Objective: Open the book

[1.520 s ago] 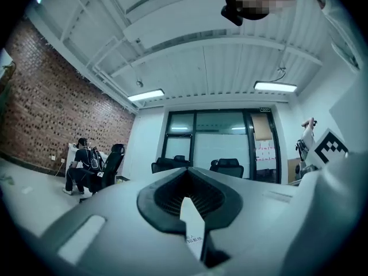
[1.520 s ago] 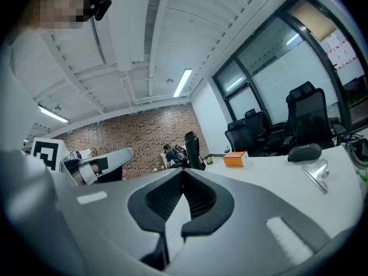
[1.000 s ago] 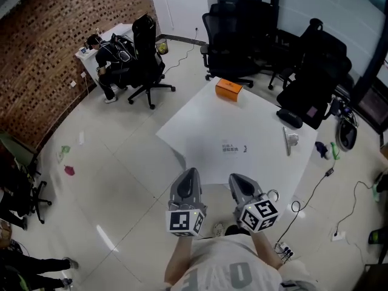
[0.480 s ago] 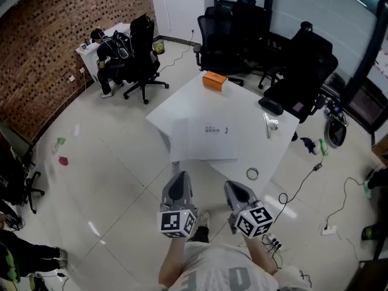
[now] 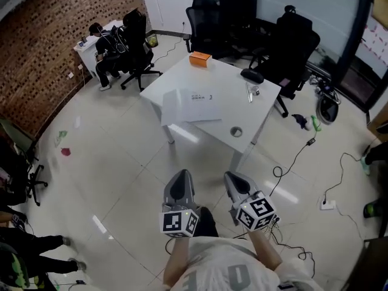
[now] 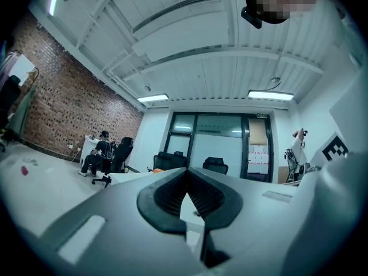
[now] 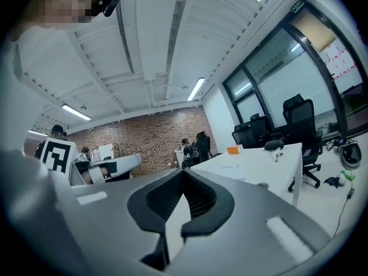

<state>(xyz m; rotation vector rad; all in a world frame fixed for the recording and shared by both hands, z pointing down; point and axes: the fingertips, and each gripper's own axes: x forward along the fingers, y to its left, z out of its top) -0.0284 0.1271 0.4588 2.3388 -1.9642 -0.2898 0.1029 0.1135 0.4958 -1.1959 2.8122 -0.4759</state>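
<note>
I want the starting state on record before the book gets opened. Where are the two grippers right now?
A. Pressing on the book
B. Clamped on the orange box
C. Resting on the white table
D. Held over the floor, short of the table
D: the head view shows the left gripper and right gripper over the floor tiles, clear of the white table, with their fingers closed on nothing.

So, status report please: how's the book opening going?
Left gripper, right gripper: jaws shut, empty. Book flat on table, looks closed, out of reach. Only floor between.
</note>
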